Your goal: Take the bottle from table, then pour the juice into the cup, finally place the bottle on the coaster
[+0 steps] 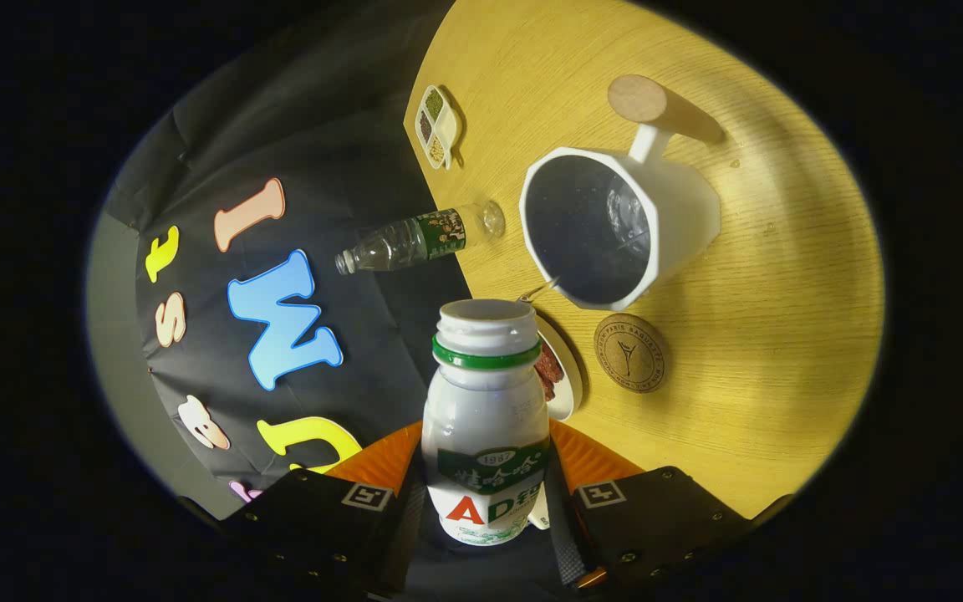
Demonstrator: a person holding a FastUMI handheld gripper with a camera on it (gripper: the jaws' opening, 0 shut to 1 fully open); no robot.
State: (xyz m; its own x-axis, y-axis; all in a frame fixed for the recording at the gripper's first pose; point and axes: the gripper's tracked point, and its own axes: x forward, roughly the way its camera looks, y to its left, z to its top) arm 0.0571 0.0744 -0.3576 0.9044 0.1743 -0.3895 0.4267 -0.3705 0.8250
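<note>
Gripper view: tongs (486, 502) clamp the white plastic bottle with green neck ring (486, 418), uncapped mouth aimed toward 12 o'clock. White handled cup (682, 209) on the wooden surface (782, 334) lies at 1 o'clock beyond, dark inside, contents unclear. Round cork coaster (629, 352) sits between them.

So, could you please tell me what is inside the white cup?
The white cup shows a dark inside with a glint on its far wall; whether liquid is in it cannot be told. The gripper holds the bottle short of it.
</note>
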